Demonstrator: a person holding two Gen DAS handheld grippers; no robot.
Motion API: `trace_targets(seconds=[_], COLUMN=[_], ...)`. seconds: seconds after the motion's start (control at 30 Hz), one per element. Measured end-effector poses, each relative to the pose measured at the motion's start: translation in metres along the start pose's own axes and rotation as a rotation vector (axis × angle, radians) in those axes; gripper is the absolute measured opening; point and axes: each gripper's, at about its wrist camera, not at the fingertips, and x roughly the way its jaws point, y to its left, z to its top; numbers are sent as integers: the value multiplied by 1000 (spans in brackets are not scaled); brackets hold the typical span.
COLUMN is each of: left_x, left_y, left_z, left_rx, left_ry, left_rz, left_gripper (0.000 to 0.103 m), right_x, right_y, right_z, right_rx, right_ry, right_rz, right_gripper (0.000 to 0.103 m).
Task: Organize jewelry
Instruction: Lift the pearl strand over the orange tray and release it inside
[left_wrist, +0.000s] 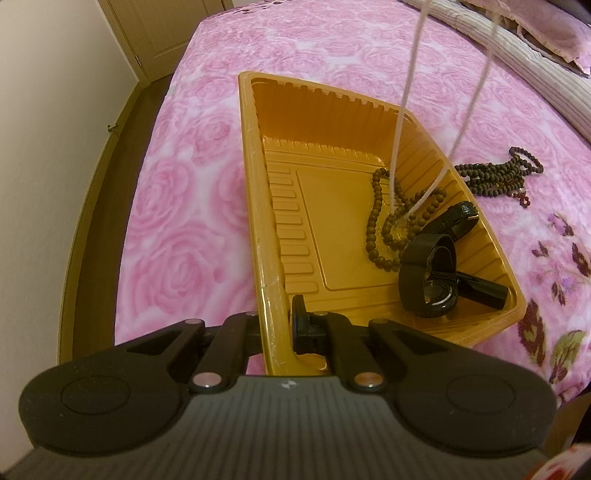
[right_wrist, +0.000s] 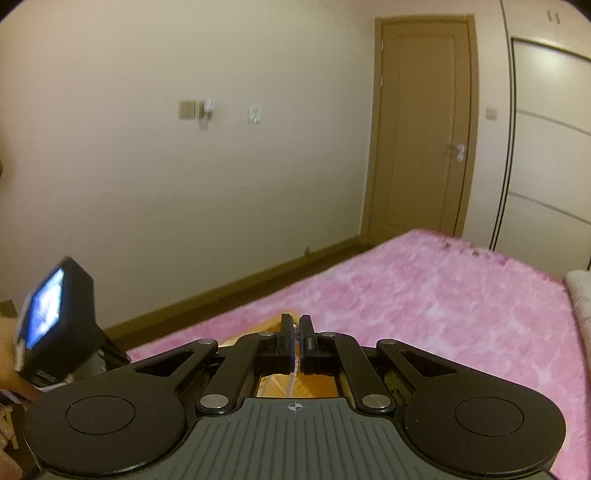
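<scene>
Pale bead strand (left_wrist: 400, 110): light, limp, swings freely, pinched in shut right gripper (right_wrist: 296, 341) (lower end draping at tray's three o'clock); left gripper (left_wrist: 275, 325) clamps orange tray (left_wrist: 255, 192) rim.

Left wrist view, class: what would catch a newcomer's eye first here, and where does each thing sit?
The gold tray on the pink rose blanket stands out first, its near left rim pinched by the left gripper. Next come two pale strands of a necklace hanging taut from above into the tray's right side, over brown beads and a black watch. More dark beads lie on the blanket beyond the tray's right edge.
</scene>
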Motion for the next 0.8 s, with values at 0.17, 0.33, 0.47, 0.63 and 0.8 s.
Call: trace_targets(seconds=[0.17, 0.33, 0.47, 0.63, 0.8], left_x=[1, 2, 2, 3, 4], left_y=[0, 1, 1, 1, 1], left_z=[0, 0, 0, -1, -2], left_rx=[-3, -4, -4, -3, -3], left_ry=[1, 1, 0, -1, 0], left_rz=[-4, -5, -6, -6, -5], left_gripper=[4, 4, 4, 4, 4], right_x=[28, 36, 41, 45, 50], right_y=[0, -4, -7, -11, -15], right_z=[-12, -19, -21, -28, -34], right_rx=[39, 49, 50, 66, 76], right_ry=[71, 91, 105, 134, 154], right_rz=[31, 31, 24, 13, 14], right_gripper=[2, 2, 2, 2, 2])
